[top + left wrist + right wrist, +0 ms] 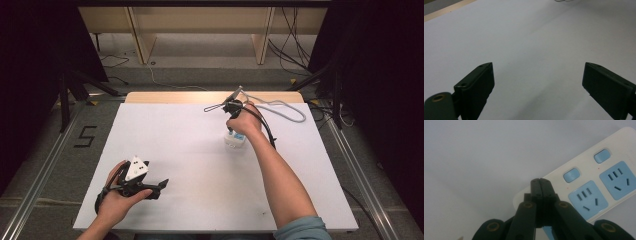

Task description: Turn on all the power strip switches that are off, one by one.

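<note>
Now right claw (540,181) closed, empty, tips over power strip (599,182) end; left claw (537,82) open.

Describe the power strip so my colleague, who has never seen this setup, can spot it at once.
On the white table, look toward the far right, directly under the right hand-held gripper. There lies the power strip, a white bar whose grey cable loops toward the far edge. Its pale blue sockets and blue rocker switches mark it out.
</note>
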Demonstrator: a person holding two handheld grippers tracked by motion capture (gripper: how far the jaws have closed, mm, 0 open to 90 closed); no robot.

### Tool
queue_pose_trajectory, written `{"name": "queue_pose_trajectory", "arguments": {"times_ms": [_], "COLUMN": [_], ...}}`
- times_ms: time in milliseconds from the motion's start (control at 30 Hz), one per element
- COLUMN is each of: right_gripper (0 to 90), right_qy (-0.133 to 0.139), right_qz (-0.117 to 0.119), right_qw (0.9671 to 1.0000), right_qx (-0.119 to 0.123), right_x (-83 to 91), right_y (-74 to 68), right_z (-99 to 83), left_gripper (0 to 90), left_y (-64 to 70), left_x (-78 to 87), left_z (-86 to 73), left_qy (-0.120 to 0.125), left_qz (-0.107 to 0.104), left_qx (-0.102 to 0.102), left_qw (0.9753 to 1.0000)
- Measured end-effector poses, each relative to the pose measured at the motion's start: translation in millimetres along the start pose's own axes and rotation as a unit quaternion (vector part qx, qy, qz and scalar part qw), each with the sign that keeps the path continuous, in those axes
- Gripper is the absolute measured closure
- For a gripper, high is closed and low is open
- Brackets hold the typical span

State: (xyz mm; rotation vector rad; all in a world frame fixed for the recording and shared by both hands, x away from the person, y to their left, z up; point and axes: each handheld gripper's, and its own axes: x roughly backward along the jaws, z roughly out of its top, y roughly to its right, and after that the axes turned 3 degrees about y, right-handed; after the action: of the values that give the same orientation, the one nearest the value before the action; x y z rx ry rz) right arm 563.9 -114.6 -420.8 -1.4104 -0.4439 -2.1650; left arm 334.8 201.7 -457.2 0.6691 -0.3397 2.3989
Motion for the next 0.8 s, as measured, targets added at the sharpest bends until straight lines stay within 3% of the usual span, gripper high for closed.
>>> {"name": "queue_pose_trajectory", "arguments": {"times_ms": [800], "right_gripper": [90.0], "right_qy": [-0.014], "right_qz": [-0.009], "right_qw": [0.9998], "right_qx": [0.010], "right_x": [-8.2], "right_y": [-1.6], "right_z": [0.5], "left_gripper": [10.4], "left_y": [-0.3], "left_x": [0.0], "left_z": [-0.1], "left_qy": [0.001], "left_qz": [0.000], "left_qx": [0.001], "left_qw": [1.0000]}}
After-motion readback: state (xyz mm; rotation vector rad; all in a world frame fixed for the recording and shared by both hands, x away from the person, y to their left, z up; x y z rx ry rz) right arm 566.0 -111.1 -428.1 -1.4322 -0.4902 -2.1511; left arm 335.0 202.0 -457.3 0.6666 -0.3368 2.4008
